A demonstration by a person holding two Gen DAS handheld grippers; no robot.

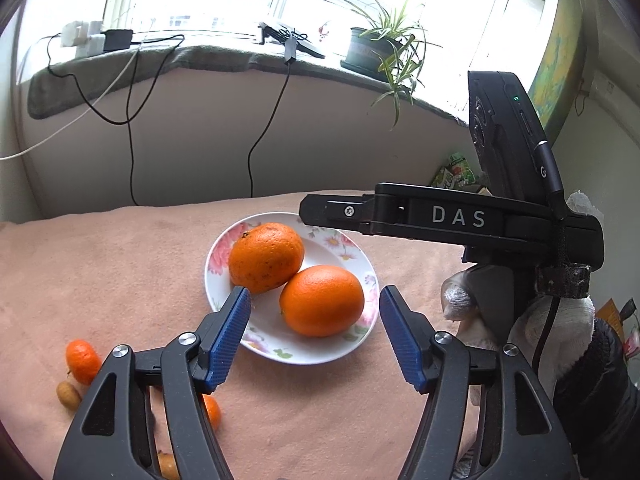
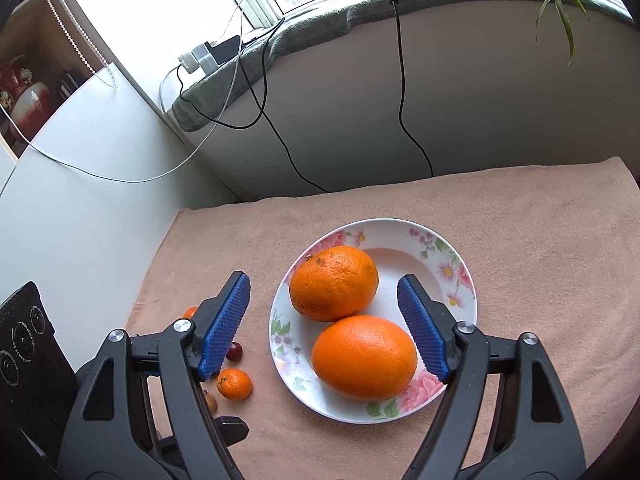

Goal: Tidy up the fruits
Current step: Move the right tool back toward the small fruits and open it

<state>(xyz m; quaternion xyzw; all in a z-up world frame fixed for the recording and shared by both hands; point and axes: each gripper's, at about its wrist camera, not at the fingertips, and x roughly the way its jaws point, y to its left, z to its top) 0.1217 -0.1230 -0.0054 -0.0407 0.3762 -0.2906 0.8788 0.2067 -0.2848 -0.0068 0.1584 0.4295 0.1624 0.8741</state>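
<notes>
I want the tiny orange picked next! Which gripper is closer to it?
Left, I think. The left gripper hangs right beside the tiny orange. The right gripper is over the plate, further off.

Legible text: "DAS", pale capitals on the black crossbar of the right gripper [image 1: 440, 216], left wrist view. A single "G" on the black plug [image 1: 549, 168] above it. Green packet [image 1: 454, 174] lettering: unreadable.
</notes>
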